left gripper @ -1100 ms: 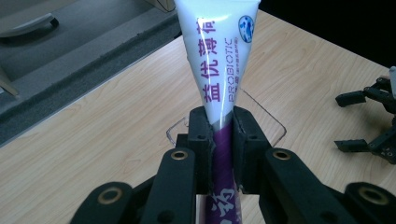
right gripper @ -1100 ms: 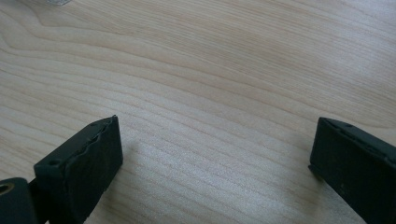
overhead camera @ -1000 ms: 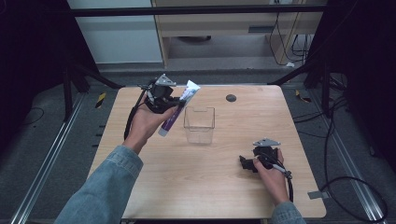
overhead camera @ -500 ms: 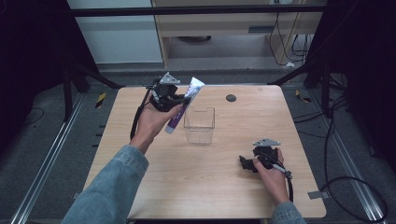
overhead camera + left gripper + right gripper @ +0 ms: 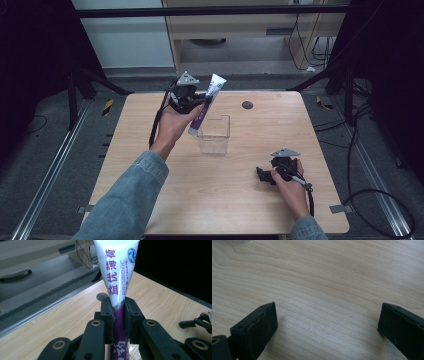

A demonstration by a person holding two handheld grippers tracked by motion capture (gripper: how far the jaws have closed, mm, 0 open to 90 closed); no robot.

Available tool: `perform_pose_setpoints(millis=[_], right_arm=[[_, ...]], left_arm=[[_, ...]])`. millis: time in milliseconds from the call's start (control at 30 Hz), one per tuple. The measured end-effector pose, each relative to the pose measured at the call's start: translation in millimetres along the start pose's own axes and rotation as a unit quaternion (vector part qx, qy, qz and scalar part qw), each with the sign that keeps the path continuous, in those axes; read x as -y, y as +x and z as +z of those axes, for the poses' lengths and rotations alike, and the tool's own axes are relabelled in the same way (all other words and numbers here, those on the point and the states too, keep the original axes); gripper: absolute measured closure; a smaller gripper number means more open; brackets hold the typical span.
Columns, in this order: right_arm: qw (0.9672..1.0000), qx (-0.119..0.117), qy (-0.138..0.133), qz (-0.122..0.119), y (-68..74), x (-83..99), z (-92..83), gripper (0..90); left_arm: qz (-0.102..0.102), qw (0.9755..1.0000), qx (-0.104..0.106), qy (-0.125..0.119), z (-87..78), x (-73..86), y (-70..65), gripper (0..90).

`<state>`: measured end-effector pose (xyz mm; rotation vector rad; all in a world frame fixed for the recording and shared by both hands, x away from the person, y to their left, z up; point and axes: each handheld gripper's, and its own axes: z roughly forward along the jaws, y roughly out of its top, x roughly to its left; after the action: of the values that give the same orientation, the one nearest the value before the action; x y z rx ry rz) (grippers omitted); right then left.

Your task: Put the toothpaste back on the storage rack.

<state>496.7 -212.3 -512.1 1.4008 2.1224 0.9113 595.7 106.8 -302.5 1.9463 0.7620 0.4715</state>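
Left claw (image 5: 119, 312) clamps my white-and-purple printed toothpaste tube (image 5: 117, 277), whose lower end my camera cuts off. Just below-right of it stands the clear square plastic container (image 5: 214, 134); I cannot make out contents. Right claw (image 5: 327, 325) gapes over the wooden worktop (image 5: 324, 272).

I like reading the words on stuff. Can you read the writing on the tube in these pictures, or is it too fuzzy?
In the left gripper view the toothpaste tube is close and sharp, so "PROBIOTIC" reads clearly; in the high view the tube is too small and soft to read; in the right gripper view the table's wood grain is crisp, with soft shadows beside the black jaws.
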Motion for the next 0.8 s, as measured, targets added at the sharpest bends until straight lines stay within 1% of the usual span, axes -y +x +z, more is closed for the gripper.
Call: perform_pose_setpoints(millis=[67, 100, 133, 200, 233, 267, 300, 333, 500, 633, 800], right_arm=[[1.0, 0.0, 0.0, 0.001, 0.1, 0.0, 0.0, 2.6], [1.0, 0.0, 0.0, 0.001, 0.1, 0.0, 0.0, 2.6], [1.0, 0.0, 0.0, 0.0, 0.0, 0.0, 0.0, 2.6], [1.0, 0.0, 0.0, -0.001, -0.1, 0.0, 0.0, 2.5], [1.0, 0.0, 0.0, -0.001, -0.1, 0.0, 0.0, 2.5], [1.0, 0.0, 0.0, -0.002, -0.1, 0.0, 0.0, 2.6], [1.0, 0.0, 0.0, -0.002, -0.1, 0.0, 0.0, 2.6], [1.0, 0.0, 0.0, -0.001, 0.1, 0.0, -0.1, 2.6], [1.0, -0.001, 0.0, -0.001, 0.1, 0.0, -0.1, 2.5], [1.0, -0.001, 0.001, -0.002, 0.1, 0.0, -0.1, 2.6], [1.0, -0.001, 0.001, -0.002, 0.2, 0.0, -0.1, 2.6]], left_arm=[[0.005, 1.0, 0.005, -0.001, 5.4, -0.7, -0.6, 78.9], [0.005, 1.0, 0.005, -0.001, 5.4, -0.7, -0.6, 78.9], [0.011, 0.9999, 0.008, -0.003, 10.8, -1.0, -2.1, 78.9], [0.017, 0.9998, 0.009, -0.007, 15.1, -1.6, -3.6, 78.9], [0.017, 0.9998, 0.009, -0.007, 15.1, -1.6, -3.6, 78.8], [0.015, 0.9997, 0.014, -0.015, 17.8, -2.3, -4.0, 78.8], [0.015, 0.9997, 0.014, -0.015, 17.8, -2.3, -4.0, 78.8], [0.011, 0.9995, 0.022, -0.019, 20.8, -3.0, -3.5, 78.8], [0.018, 0.9995, 0.022, -0.018, 24.7, -2.2, -3.8, 78.8], [0.015, 0.9993, 0.023, -0.027, 25.6, -0.7, -3.3, 78.8], [0.021, 0.9991, 0.018, -0.031, 29.6, 2.2, -4.5, 78.8]])
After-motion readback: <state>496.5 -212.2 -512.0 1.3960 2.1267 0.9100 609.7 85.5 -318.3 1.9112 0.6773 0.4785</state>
